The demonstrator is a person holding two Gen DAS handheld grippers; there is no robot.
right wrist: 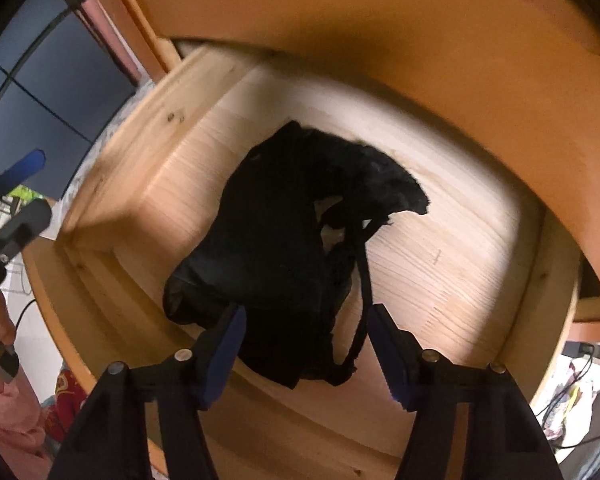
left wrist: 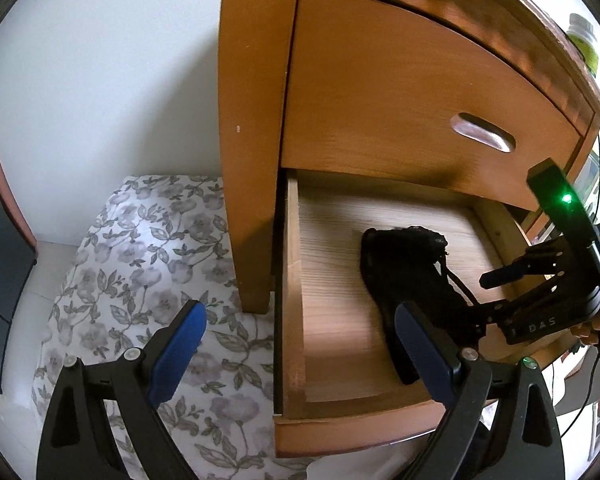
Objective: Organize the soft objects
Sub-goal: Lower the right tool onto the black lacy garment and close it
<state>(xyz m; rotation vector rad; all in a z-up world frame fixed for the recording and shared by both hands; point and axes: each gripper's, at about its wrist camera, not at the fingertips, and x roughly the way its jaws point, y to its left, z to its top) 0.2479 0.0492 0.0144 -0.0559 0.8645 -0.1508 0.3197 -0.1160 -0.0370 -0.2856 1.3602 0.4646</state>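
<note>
A black lacy garment with straps lies crumpled on the pale wood floor of the open lower drawer; it also shows as the garment in the left wrist view. My right gripper points steeply down over its near end, jaws apart, with cloth and a strap between the blue pads; no pad visibly presses on it. From the left wrist view the right gripper reaches in from the right. My left gripper is open and holds nothing, above the drawer's front left corner.
The wooden nightstand's upper drawer is closed, with a metal recessed handle. A floral bedsheet lies left of the nightstand. A green bottle stands on top. Cables and clutter sit at the right.
</note>
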